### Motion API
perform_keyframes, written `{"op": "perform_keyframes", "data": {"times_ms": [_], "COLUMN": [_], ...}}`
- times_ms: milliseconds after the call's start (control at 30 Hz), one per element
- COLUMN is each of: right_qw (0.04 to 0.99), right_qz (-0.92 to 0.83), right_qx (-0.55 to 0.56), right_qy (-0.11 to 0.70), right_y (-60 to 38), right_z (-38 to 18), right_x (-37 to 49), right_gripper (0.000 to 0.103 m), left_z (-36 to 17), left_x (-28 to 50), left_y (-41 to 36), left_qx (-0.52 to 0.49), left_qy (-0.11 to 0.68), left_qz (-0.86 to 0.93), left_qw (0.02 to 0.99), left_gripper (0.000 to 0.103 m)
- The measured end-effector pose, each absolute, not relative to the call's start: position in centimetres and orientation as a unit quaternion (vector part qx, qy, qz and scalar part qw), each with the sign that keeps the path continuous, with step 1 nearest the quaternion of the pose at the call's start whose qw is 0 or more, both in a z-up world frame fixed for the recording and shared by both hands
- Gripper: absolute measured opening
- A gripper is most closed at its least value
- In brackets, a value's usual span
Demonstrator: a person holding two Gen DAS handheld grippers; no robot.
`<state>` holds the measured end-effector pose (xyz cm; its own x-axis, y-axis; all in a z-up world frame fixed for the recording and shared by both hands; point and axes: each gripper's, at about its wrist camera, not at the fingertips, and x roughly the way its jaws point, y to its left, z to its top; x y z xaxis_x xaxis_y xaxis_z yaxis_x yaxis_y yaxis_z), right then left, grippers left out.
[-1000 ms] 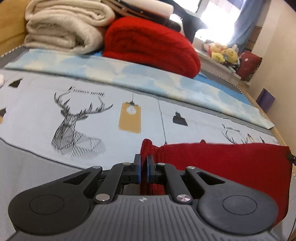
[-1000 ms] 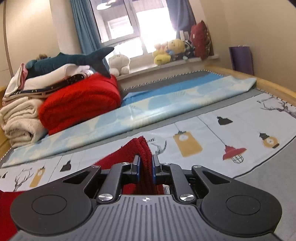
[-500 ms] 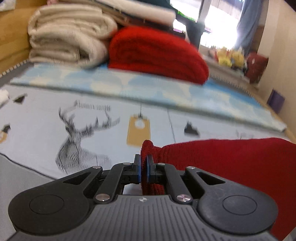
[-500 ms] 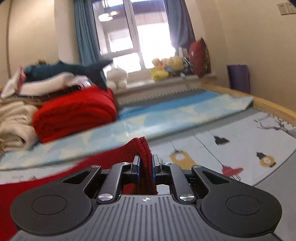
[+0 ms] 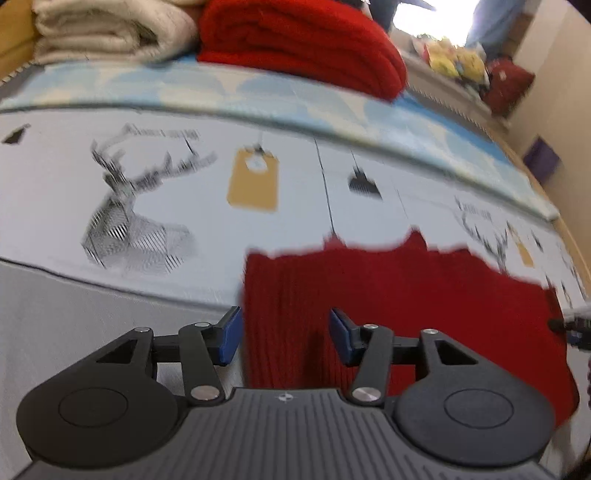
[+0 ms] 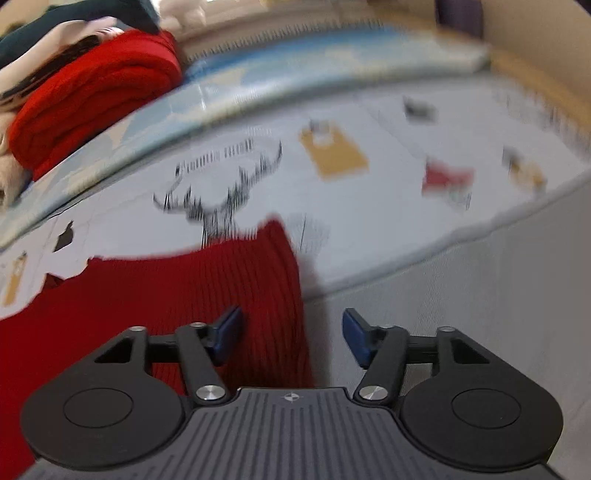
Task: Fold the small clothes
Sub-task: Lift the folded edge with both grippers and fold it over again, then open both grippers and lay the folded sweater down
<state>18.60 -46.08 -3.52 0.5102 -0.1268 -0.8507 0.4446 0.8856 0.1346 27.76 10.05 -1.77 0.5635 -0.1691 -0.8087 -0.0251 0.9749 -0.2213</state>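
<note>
My left gripper [image 5: 284, 338] has just been opening, and its blue pads [image 5: 229, 340] now stand well apart with nothing pinched. The left edge of the red knit garment [image 5: 406, 314] runs between them, but the pads aren't pressing on it. Same story on the other side: my right gripper [image 6: 291, 338] has just been opening too. Its blue pads are spread wide, the garment's right edge [image 6: 184, 295] lies loose in the gap nearer the left pad, and bare grey mat fills the rest.

The garment lies flat on the printed mat [image 5: 166, 166], stretched sideways between my two grippers, so its long axis runs left to right across both views. The knit ribs run away from me, toward the far edge. That far edge looks a bit ragged and bumpy in the left view, though the picture is blurry, so I can't say much more about it.

Further out, the mat shows a deer drawing [image 5: 125, 218] and yellow tags. Behind it there's a light blue patterned sheet [image 5: 332, 99], then a folded red blanket [image 5: 295, 40] next to cream folded blankets [image 5: 107, 29]. Both views are smeared, the right one worse.
</note>
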Motion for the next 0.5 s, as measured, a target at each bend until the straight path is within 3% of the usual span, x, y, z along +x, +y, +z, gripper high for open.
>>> {"op": "perform_keyframes", "data": {"times_ms": [100,133,233,500], "right_qw": [0.843,0.844,0.854,0.877], "right_qz": [-0.169,-0.168,-0.153,-0.161], "right_qx": [0.205,0.206,0.195,0.121], "right_qy": [0.467,0.466,0.457,0.435], "right_y": [-46.4,-46.4,-45.7,-43.8], "right_z": [-3.9,-3.9,-3.6,-0.6], "right_x": [17.8,17.7,17.6,16.4], "right_gripper": [0.062,0.058,0.036,0.039], "left_z": [-4.6,-5.2,-4.3,-0.5], "left_x": [27.8,27.6,27.2,23.7], "left_y": [9.0,9.0,9.6,8.8], "left_qx": [-0.045,-0.038,-0.06,-0.051], "left_qy": [0.533,0.541,0.533,0.505], "left_qz": [-0.02,-0.01,0.001,-0.033], "left_qw": [0.845,0.84,0.844,0.861], "left_gripper": [0.062,0.067,0.065,0.065]}}
